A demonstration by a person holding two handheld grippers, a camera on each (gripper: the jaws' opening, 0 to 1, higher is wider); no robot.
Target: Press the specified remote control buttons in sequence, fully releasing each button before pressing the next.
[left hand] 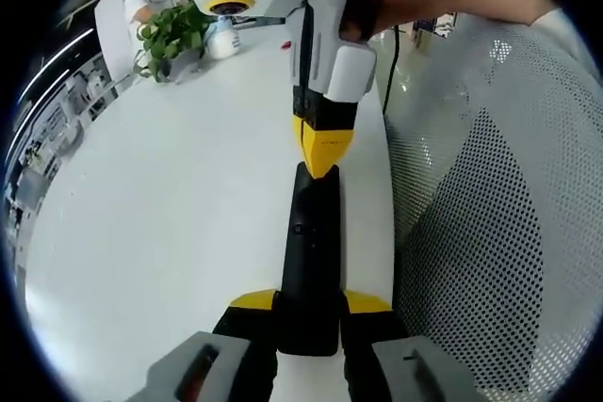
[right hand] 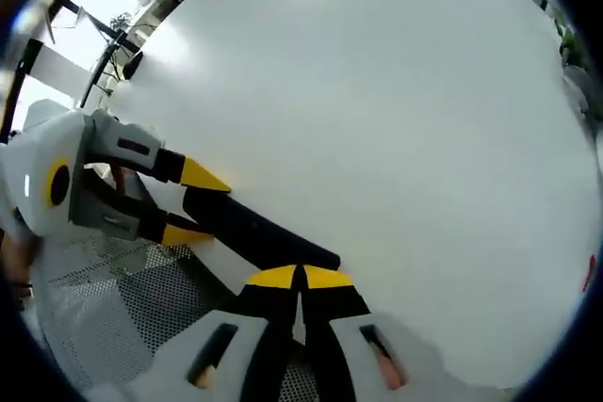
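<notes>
Room edge, left gripper view: shelving or racks blurred along the far left, too small to read
Potted plant (left hand: 170,37): green leaves at the far end of the worktop, a small white bottle (left hand: 223,40) just beside it on the right
Worktop (left hand: 179,195): plain white, glossy, long and bare across its middle; in the right gripper view its surface (right hand: 377,91) shows soft window glare near the top left
Remote control (left hand: 309,251): black, slim, lying lengthwise near the worktop's right edge; in the right gripper view it (right hand: 259,230) runs diagonally between the two claws
Left claw (left hand: 311,313): yellow-tipped jaws closed on the near end of the remote, gripping its sides
Right claw (left hand: 322,143): jaws pressed together, tip down on the remote's far end; in its own view (right hand: 300,278) the yellow tips meet with no gap
Mesh chair (left hand: 490,223): white perforated surface just beside the worktop's right edge
</notes>
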